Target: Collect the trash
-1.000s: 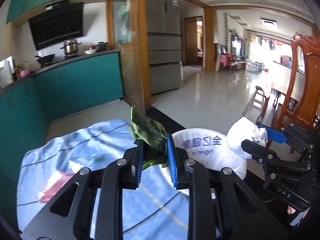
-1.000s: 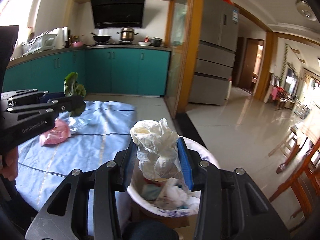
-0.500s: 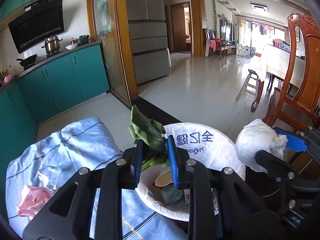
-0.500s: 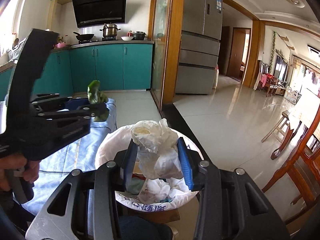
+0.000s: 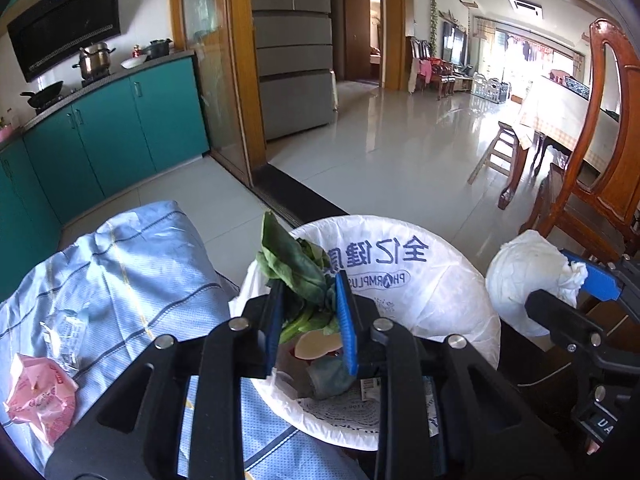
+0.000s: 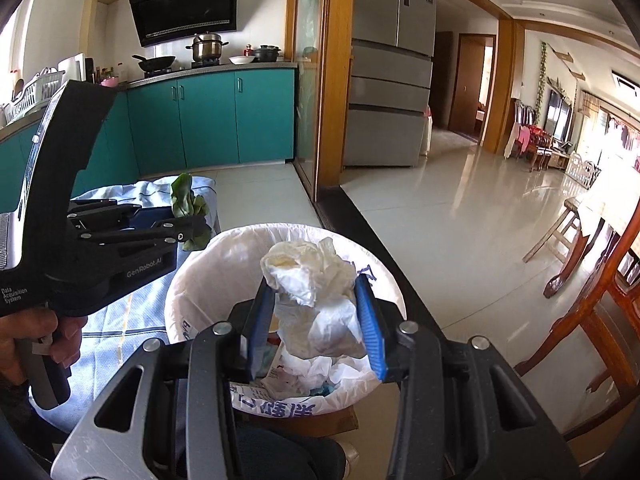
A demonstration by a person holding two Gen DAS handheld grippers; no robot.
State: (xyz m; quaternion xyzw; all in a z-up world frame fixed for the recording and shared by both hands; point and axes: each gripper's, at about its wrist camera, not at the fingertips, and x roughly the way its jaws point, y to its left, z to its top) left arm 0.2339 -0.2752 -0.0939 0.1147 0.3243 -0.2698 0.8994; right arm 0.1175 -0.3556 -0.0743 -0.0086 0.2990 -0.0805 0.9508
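My left gripper [image 5: 310, 312] is shut on a bunch of green vegetable leaves [image 5: 292, 268] and holds it over the near-left rim of the trash bin [image 5: 436, 292], which is lined with a white printed bag and holds scraps. My right gripper [image 6: 316, 316] is shut on a crumpled white tissue wad [image 6: 316, 296] above the same bin [image 6: 192, 284]. The left gripper [image 6: 200, 228] with the leaves [image 6: 186, 204] also shows in the right wrist view, at the bin's left rim. The tissue [image 5: 528, 276] shows at the bin's right in the left wrist view.
A table with a light blue cloth [image 5: 136, 264] stands left of the bin and bears a pink wrapper [image 5: 36, 400] and a clear plastic wrapper [image 5: 64, 328]. A wooden chair [image 5: 600, 184] stands at the right. Teal kitchen cabinets [image 6: 208, 116] are behind.
Both grippers have moved from over the table to above the bin, carrying the leaves and the tissue. The bin's inside now shows under both.
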